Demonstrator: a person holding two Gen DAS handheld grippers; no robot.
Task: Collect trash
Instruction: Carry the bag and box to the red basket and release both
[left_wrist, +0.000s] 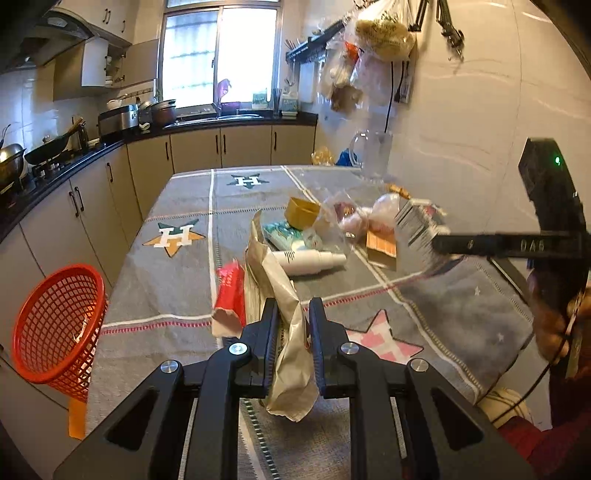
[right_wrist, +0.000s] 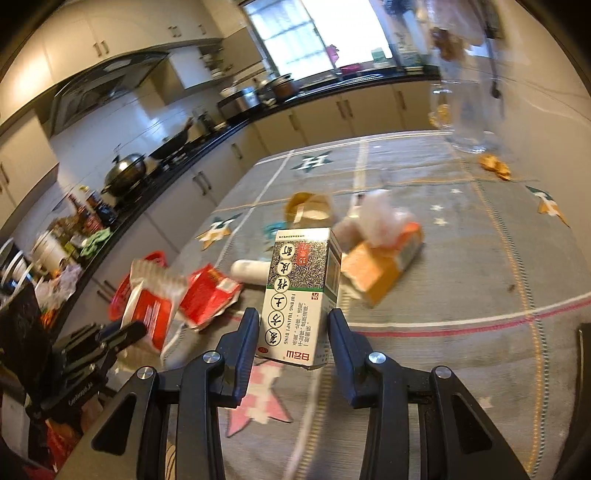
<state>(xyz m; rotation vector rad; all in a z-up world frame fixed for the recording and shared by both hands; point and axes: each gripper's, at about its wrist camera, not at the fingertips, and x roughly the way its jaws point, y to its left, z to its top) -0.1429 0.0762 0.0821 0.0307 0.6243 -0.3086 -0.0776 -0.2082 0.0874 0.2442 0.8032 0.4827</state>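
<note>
kitchen cabinets and a dark counter run along the far side, with a bright window behind; nearer, a worktop (left_wrist: 155, 280) under a grey cloth with star patches carries the litter. the left hand-held gripper (left_wrist: 293, 325) is clamped on a crumpled silvery wrapper (left_wrist: 291, 354), which hangs between its fingers and trails up over the cloth. just beside it lies a torn red packet (left_wrist: 229, 291). in the right wrist view that wrapper shows a red and white printed face.

the right hand-held gripper (right_wrist: 293, 332) is clamped on a small white and green medicine box (right_wrist: 301, 295), held upright between its fingers clear of the cloth. in the left wrist view the same box appears blurred at the right, at the tip of the other tool.

further back on the worktop a loose pile sits together: a white spray bottle (left_wrist: 310, 260) on its side, a teal packet (left_wrist: 284, 232), a yellow paper cup (left_wrist: 301, 212) tipped over, a clear plastic bag (left_wrist: 343, 221) and an orange carton (right_wrist: 384, 266) with crumpled tissue on top. a clear glass jug (left_wrist: 373, 155) stands near the wall.

a red mesh basket (left_wrist: 55, 325) sits tilted off the left edge of the worktop, its mouth turned toward the cloth, well apart from both held pieces.
</note>
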